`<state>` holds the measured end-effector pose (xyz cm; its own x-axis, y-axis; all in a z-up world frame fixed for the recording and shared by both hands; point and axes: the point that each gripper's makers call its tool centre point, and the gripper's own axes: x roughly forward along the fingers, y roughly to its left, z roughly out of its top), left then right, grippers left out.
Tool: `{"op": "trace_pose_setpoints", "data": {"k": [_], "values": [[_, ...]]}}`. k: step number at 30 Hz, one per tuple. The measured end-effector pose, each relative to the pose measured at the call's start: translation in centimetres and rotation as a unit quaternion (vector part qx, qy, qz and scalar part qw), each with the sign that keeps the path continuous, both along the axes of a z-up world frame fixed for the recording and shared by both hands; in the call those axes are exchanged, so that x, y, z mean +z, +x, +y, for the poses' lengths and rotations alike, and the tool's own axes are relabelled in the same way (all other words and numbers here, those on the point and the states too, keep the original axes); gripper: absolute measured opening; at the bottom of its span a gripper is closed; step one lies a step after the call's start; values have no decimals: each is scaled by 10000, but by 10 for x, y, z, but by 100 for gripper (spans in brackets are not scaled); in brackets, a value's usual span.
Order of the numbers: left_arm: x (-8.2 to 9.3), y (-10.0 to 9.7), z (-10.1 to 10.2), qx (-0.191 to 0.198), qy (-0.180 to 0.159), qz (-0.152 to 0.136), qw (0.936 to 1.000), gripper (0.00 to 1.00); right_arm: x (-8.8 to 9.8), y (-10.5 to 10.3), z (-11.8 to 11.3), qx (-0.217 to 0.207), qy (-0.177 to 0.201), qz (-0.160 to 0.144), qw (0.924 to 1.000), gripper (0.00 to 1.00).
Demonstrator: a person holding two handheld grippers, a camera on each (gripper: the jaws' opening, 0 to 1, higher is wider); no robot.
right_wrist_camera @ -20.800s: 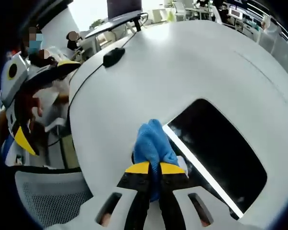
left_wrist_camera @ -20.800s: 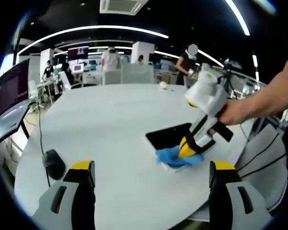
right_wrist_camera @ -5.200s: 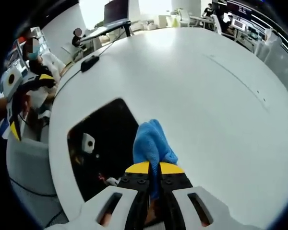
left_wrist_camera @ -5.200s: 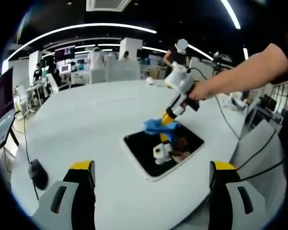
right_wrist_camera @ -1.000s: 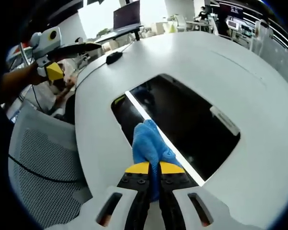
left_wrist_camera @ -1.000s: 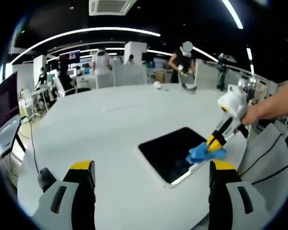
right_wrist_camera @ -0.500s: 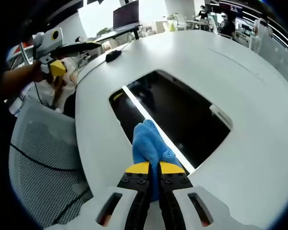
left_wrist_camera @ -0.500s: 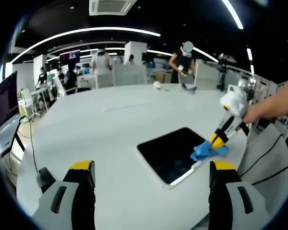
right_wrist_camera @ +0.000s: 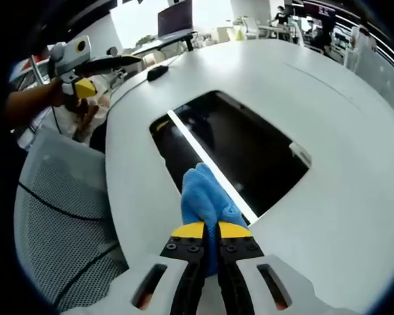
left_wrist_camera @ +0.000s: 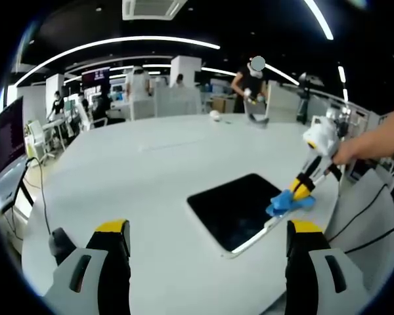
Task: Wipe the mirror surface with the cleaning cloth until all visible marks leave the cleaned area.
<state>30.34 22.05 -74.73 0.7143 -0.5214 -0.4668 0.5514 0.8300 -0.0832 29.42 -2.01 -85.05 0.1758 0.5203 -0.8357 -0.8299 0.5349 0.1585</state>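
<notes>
The mirror point(left_wrist_camera: 235, 209) is a dark rectangle with a thin white frame, lying flat on the round white table point(left_wrist_camera: 151, 170). The blue cleaning cloth point(left_wrist_camera: 290, 204) rests on the mirror's right edge, pinched by my right gripper point(left_wrist_camera: 303, 189), which a hand holds from the right. In the right gripper view the jaws of that gripper point(right_wrist_camera: 209, 230) are shut on the cloth point(right_wrist_camera: 207, 195), which overlaps the near rim of the mirror point(right_wrist_camera: 246, 147). My left gripper point(left_wrist_camera: 207, 231) stands open above the table's near edge, holding nothing, and appears far left as the left gripper point(right_wrist_camera: 92, 73).
A black mouse point(left_wrist_camera: 60, 243) with a cable lies near the table's left edge, seen also as the mouse point(right_wrist_camera: 159, 72). A grey mesh chair point(right_wrist_camera: 56, 223) stands beside the table. A small white object point(left_wrist_camera: 213, 115) sits at the far side. People and desks fill the background.
My right gripper has slid the cloth a little outward, from the mirror's glass onto its right edge. The left gripper has stayed open and nearly still.
</notes>
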Motion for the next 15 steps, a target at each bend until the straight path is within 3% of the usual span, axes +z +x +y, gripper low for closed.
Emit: {"op": "trace_pose_setpoints", "data": {"k": [8,15], "values": [[-4,1,-5,-42,-16,42,10000,99,0,2,0,-77,-50,187,9998,0],[-7,-2,-7,-96,-16,88,9999,99,0,5,0,148,-48,478,9987,0]]}}
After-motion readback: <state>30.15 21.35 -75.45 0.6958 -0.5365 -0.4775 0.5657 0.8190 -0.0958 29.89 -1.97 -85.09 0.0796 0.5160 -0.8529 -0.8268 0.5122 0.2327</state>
